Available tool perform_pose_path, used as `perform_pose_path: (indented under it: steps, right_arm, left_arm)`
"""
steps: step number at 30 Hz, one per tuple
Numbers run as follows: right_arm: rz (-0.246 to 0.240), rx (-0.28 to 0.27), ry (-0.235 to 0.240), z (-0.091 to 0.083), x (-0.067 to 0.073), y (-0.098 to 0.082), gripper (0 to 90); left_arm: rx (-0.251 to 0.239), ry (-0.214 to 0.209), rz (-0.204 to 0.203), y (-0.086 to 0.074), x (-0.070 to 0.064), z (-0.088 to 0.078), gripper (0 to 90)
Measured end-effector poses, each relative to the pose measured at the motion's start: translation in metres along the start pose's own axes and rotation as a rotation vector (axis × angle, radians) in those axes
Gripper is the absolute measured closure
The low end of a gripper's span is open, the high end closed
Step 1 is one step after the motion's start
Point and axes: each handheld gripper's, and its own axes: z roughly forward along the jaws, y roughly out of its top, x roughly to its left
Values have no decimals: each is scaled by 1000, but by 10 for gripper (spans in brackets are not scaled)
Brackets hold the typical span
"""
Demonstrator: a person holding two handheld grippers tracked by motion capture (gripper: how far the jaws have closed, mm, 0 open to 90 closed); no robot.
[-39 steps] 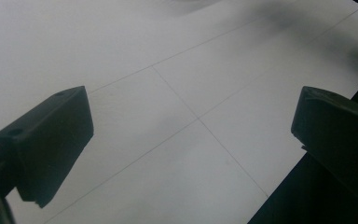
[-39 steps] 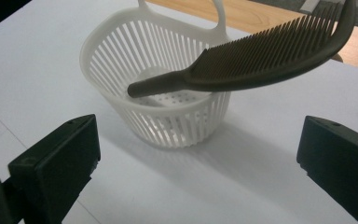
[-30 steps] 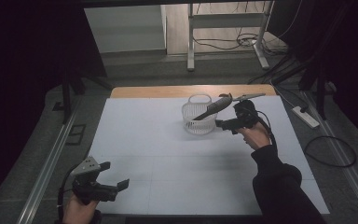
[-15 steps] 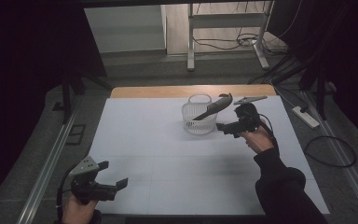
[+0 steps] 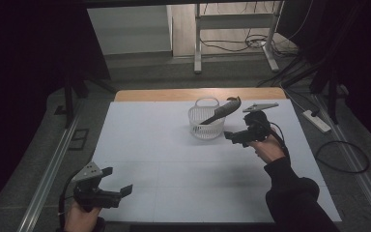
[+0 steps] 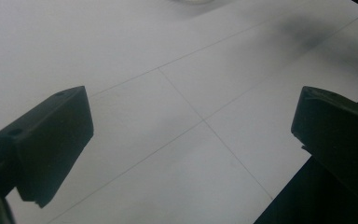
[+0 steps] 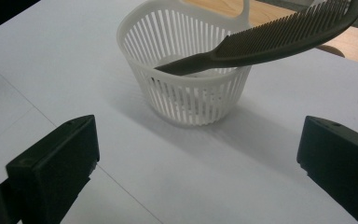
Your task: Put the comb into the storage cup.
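Since the earlier frames, the right gripper [image 5: 235, 137] is drawing back toward the near side, away from the basket [image 5: 206, 119], and the comb [image 5: 221, 111] is no longer between its jaws.

Nearest the person, the left gripper [image 5: 117, 192] is idling low over the near left part of the white table [image 5: 149, 145], jaws apart and empty.

Farther out, the right gripper is hovering just near and right of the basket, jaws wide apart, holding nothing.

At the far centre, the comb is resting in the white slatted basket, handle end down inside, toothed end sticking out over the right rim [image 7: 279, 32].

Judgement: the placing step appears complete and the release is finishing. Next move is calling for a clean retreat without knocking the overhanging comb.
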Motion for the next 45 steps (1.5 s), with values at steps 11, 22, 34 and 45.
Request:
perform_pose_path:
  steps: [11,22,34,45]
  right_arm:
    - [-30,8,3,-4,7,-5,0]
    - [-58,3,3,-13,13,-12,0]
    - [-76,-2,1,-24,19,-21,0]
    - [-78,-7,7,-33,22,-29,0]
  left_arm:
    - [2,-2,-1,0,0,0,0]
    - [2,-4,-2,0,0,0,0]
    - [0,-6,-3,-1,1,0,0]
    - [-3,-13,-4,0,1,0,0]
